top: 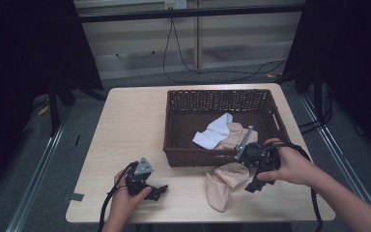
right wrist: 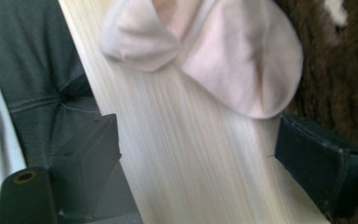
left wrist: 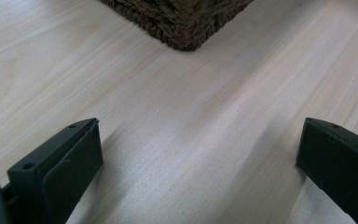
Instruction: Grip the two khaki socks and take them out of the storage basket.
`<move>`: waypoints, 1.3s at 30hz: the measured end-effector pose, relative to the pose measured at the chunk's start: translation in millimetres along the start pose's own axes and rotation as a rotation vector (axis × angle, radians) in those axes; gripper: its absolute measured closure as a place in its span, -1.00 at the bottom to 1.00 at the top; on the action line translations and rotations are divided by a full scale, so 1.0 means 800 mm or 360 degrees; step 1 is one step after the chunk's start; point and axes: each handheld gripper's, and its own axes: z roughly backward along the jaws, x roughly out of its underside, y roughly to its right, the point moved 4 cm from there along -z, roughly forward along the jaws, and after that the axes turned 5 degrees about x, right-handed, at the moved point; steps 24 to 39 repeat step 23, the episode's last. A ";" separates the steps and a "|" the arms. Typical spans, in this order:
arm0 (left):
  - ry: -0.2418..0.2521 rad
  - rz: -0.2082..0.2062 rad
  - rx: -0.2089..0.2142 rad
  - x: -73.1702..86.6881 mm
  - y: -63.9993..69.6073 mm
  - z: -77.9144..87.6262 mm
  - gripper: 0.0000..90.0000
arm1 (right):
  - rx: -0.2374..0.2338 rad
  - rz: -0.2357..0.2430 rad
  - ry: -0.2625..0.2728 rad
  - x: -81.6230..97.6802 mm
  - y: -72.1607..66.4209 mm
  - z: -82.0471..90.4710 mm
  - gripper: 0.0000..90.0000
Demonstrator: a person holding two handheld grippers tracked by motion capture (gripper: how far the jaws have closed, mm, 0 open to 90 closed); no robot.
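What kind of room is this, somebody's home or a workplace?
Probably a lab or recording studio, not a home: dark curtains flank a lone wooden table, cables trail over grey carpet, and a person holds a gripper in each hand.

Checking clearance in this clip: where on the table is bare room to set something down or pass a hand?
The table is bare left of the wicker basket, from the far edge to the left gripper. It is crowded in front of the basket, where the beige sock hangs over the wall beside the right gripper.

Soft beige cloth sock (top: 224,180), rough woven wicker basket (top: 176,126) — smooth, pale, faintly glossy wood table (top: 125,125)
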 end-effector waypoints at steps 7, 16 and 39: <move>0.0000 0.0000 0.0000 0.000 0.000 0.000 -1.00 | 0.0012 -0.0010 0.0065 0.028 -0.003 -0.023 -0.76; 0.0003 0.0000 0.0008 0.000 0.000 0.000 -1.00 | 0.0050 -0.0090 0.0131 0.060 -0.009 -0.060 -0.79; 0.0003 0.0001 0.0007 0.000 0.000 0.000 -1.00 | 0.0103 -0.0143 0.0179 0.074 -0.009 -0.083 -0.81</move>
